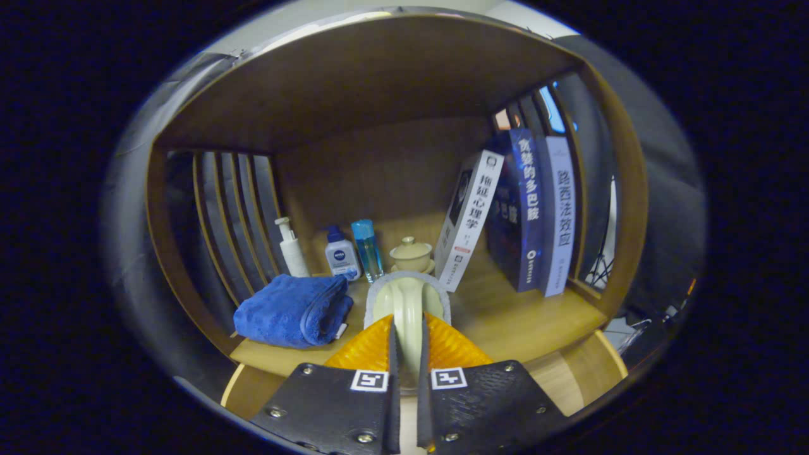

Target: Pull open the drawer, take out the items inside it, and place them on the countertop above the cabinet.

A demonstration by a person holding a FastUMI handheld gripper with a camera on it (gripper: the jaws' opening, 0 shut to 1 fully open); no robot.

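While clamped between both fingers, a cream ceramic piece [406,309] hung over the wooden countertop [524,316].
The gripper [407,341] faced a lidded teacup [411,254] just beyond.

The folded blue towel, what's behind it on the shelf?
Behind the towel stand a white pump bottle, a small white bottle and a blue bottle. The towel covers their bases. The gripper grips a cream brush handle.

A home-style storage nook staged inside a booth. A wooden cabinet [379,95] with slatted sides holds household things on its surface [505,316]: a folded blue towel [294,309], toiletry bottles [341,253], a small lidded cup [411,254], and three upright books [512,215]. Dark booth cloth [657,208] shows beyond the slats.
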